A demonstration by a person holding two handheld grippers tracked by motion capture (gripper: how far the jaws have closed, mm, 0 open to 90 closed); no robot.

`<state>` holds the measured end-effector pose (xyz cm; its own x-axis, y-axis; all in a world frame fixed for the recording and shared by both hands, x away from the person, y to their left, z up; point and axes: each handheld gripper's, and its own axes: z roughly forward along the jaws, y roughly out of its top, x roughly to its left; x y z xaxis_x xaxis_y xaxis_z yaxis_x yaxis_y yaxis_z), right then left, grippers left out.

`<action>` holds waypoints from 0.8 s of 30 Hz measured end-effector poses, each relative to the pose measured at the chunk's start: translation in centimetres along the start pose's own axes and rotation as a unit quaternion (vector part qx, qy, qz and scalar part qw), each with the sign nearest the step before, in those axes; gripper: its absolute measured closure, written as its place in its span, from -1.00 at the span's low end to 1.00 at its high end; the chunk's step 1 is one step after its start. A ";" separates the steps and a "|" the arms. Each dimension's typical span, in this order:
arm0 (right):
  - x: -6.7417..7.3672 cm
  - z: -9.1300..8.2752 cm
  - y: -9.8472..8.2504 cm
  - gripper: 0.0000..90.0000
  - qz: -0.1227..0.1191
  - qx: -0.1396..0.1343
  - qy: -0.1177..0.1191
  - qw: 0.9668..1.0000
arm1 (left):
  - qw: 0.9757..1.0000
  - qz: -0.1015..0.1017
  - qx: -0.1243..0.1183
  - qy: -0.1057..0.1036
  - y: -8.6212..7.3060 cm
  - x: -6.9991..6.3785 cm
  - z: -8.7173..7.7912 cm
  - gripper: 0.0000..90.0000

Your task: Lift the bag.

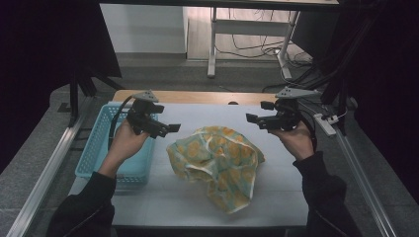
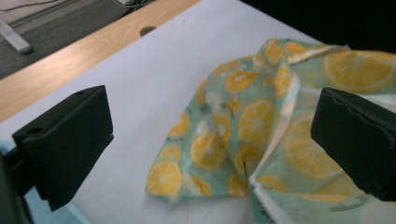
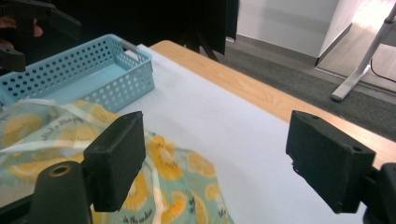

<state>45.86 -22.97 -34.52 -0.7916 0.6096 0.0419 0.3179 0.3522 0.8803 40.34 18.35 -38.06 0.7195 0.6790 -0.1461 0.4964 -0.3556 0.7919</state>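
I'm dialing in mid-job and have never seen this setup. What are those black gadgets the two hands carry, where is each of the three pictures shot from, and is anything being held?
A person stands at a table with a hand-held gripper in each hand: a tool with two black padded jaws. The high view looks down from above the person's side. There the left hand-held gripper is at the left and the right hand-held gripper at the right. The other two pictures come from cameras riding on each tool, looking out between its own jaws.

On the white table cover lies a crumpled cloth, pale green with a lemon-slice print. A light blue perforated basket stands at the left edge.

Nothing is held. Both tools have their jaws wide apart, hovering near the cloth's far corners, with no fabric pinched between the pads.
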 end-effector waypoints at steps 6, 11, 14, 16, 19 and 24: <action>0.5 -0.5 -1.8 -0.66 0.004 -0.003 -0.006 1.000 | 1.000 -0.004 0.005 0.019 -2.2 -0.3 -0.8 -1.00; 0.6 -1.0 -3.1 -0.74 0.009 -0.001 -0.011 1.000 | 1.000 -0.007 0.001 0.028 -3.9 -0.8 -1.6 -1.00; 0.9 -1.2 -4.1 -0.81 0.008 0.002 -0.015 1.000 | 1.000 -0.009 0.001 0.029 -5.0 -1.1 -1.8 -1.00; 1.0 -1.4 -4.7 -0.82 0.007 0.007 -0.017 1.000 | 0.999 -0.010 0.002 0.033 -5.6 -1.4 -2.0 -1.00; 1.4 -1.6 -5.8 -0.87 0.006 0.011 -0.017 1.000 | 0.999 -0.014 0.004 0.035 -6.8 -1.8 -2.4 -1.00; 2.0 -1.9 -7.8 -0.94 0.006 0.020 -0.018 1.000 | 0.999 -0.026 0.000 0.039 -8.9 -2.5 -3.0 -1.00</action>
<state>40.82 -25.80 -40.37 -0.7688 0.6386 0.0343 0.3480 0.3726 0.8603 32.66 21.76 -42.94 0.6527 0.7444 -0.1410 0.5327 -0.3186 0.7840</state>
